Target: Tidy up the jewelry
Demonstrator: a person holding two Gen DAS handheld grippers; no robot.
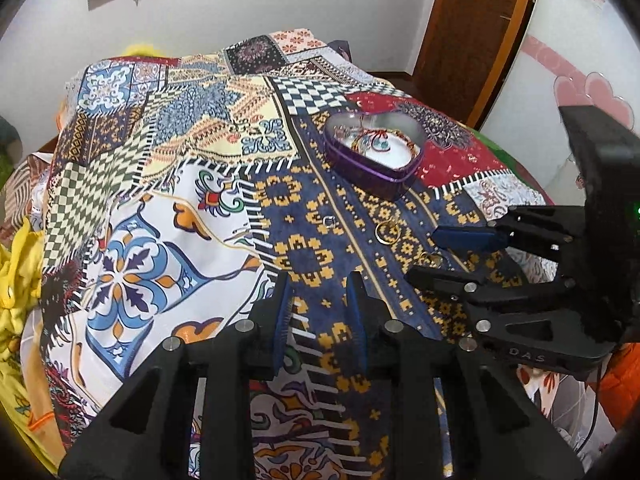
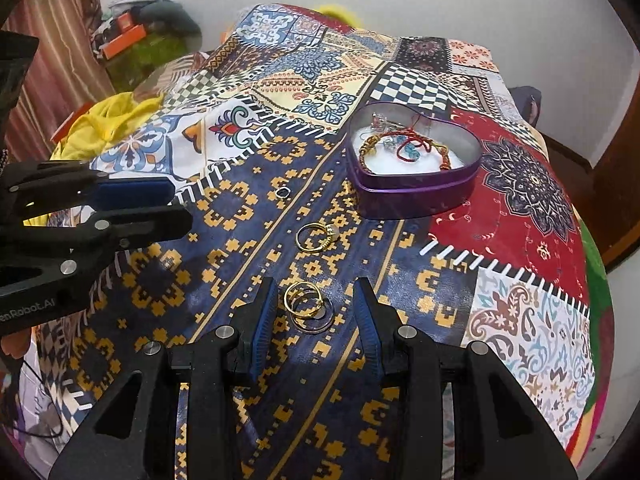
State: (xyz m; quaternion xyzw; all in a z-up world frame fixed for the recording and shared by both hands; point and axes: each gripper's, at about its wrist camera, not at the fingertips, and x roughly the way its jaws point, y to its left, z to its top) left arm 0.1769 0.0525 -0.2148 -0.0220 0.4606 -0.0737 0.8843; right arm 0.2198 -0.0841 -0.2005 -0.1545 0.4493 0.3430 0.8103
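I see a patchwork-covered bench (image 2: 520,300) carrying a purple heart-shaped tin (image 2: 416,196), three ring clusters and one small ring (image 2: 283,193).

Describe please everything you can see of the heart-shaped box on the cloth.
The heart-shaped box is a shallow purple tin, metal by its look, with shiny inner walls and no lid on it. It sits flat on the patterned cloth, at the edge between the blue and red patches. Inside lies a white lining, and on it a tangle of bracelets in red thread, gold and blue beads. Neither gripper touches it; the loose gold rings lie apart from it.
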